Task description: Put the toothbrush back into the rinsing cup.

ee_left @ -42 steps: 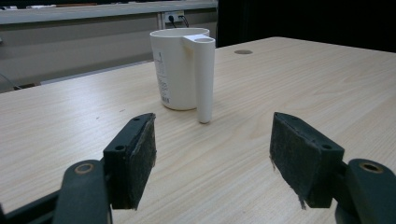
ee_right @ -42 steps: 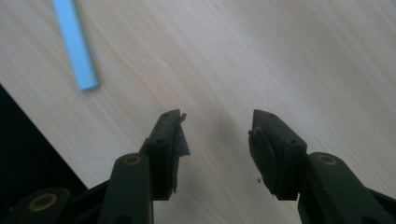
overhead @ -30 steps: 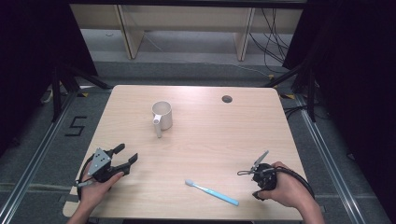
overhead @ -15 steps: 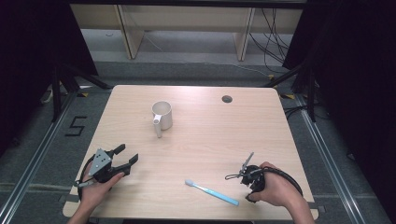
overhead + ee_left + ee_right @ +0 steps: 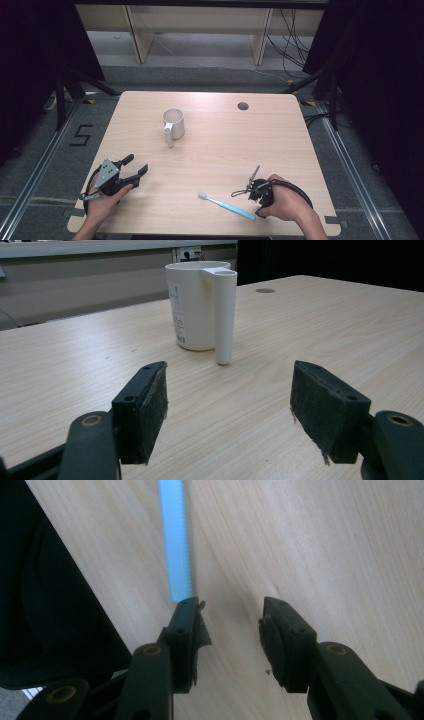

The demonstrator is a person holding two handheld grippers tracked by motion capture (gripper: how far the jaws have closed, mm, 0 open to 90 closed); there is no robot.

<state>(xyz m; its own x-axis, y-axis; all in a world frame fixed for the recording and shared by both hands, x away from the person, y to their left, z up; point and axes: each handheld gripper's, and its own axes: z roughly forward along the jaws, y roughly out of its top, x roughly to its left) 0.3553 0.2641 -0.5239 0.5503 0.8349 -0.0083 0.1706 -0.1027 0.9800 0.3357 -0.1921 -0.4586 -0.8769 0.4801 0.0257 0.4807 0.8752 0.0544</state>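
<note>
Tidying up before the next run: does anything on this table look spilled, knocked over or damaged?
Nothing stands out. The white mug stands upright, and the blue toothbrush lies flat near the table's front edge. No spill shows.

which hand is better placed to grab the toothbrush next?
Right. The right gripper sits beside the toothbrush handle end, jaws apart and just closing, nothing between them. The left gripper is far across the table, facing the mug.
</note>
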